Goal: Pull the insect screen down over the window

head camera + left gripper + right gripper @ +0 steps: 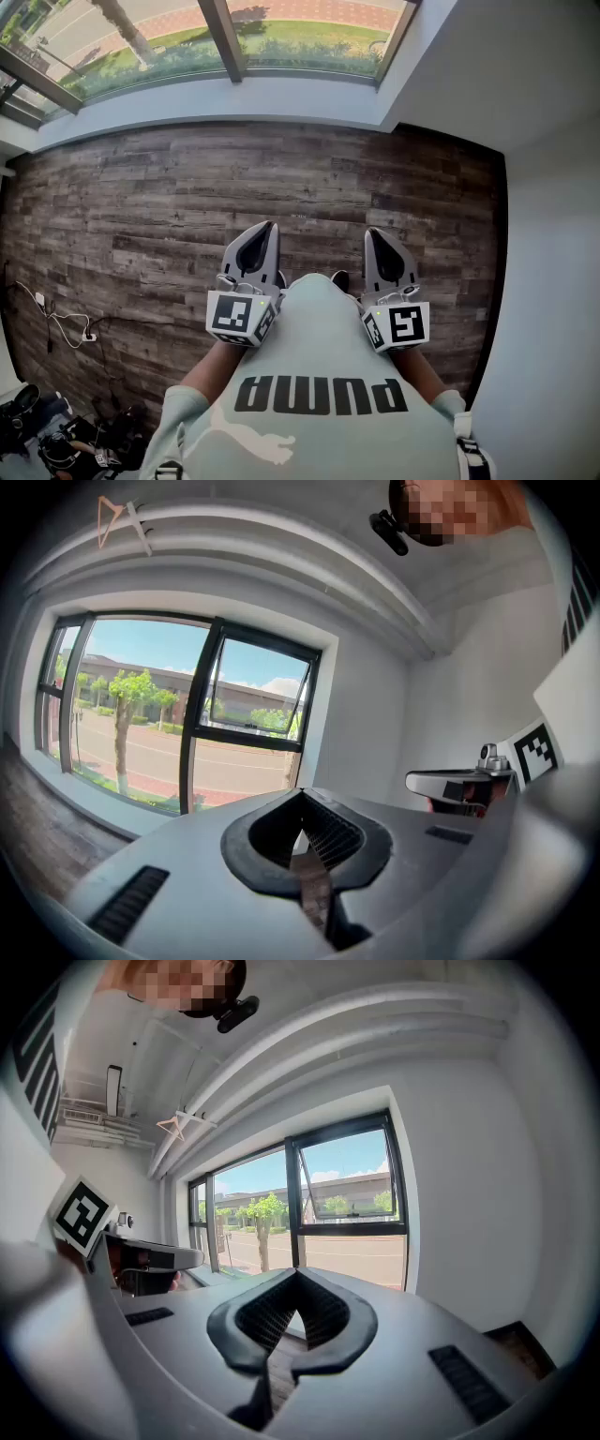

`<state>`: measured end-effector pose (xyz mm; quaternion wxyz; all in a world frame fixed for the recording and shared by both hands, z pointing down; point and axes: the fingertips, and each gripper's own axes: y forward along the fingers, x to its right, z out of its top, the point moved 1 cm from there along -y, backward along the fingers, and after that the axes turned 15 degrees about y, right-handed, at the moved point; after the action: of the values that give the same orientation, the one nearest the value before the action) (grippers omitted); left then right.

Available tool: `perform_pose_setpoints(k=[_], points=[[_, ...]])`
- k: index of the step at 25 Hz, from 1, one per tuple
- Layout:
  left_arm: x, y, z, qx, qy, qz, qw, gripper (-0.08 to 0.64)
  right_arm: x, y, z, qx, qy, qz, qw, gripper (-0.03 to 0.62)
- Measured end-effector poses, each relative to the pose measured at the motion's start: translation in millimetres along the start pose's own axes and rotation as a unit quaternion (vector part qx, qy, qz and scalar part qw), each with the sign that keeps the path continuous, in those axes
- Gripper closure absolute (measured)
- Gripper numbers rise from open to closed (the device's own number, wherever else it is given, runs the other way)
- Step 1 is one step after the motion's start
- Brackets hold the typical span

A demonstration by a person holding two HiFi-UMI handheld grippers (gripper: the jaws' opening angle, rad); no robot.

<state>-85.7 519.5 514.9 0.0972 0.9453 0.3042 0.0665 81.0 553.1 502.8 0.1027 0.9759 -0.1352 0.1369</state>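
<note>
A wide window (187, 714), dark metal frame around smooth glass, fills the far wall. No insect screen covers it, and its pull bar cannot be made out; it is probably rolled up at the top. The floor (187, 206) is dark, rough-grained wood plank. The smooth grey left gripper (265, 230) and right gripper (377, 234), with ribbed pads, have their jaws closed and empty, well apart from the window. An off-centre pull could skew or jam the thin mesh.
</note>
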Motion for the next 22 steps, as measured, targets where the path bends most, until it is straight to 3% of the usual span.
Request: perform_pose_setpoints(k=[15, 22], points=[[-1, 1, -1, 0.004, 0.001, -0.008, 1.0, 0.548, 1, 2, 1, 0.011, 0.027, 0.008, 1.0, 0.586], [-36, -14, -7, 0.012, -0.01, 0.015, 0.9998, 0.548, -19, 16, -6, 0.007, 0.021, 0.004, 1.0, 0.586]])
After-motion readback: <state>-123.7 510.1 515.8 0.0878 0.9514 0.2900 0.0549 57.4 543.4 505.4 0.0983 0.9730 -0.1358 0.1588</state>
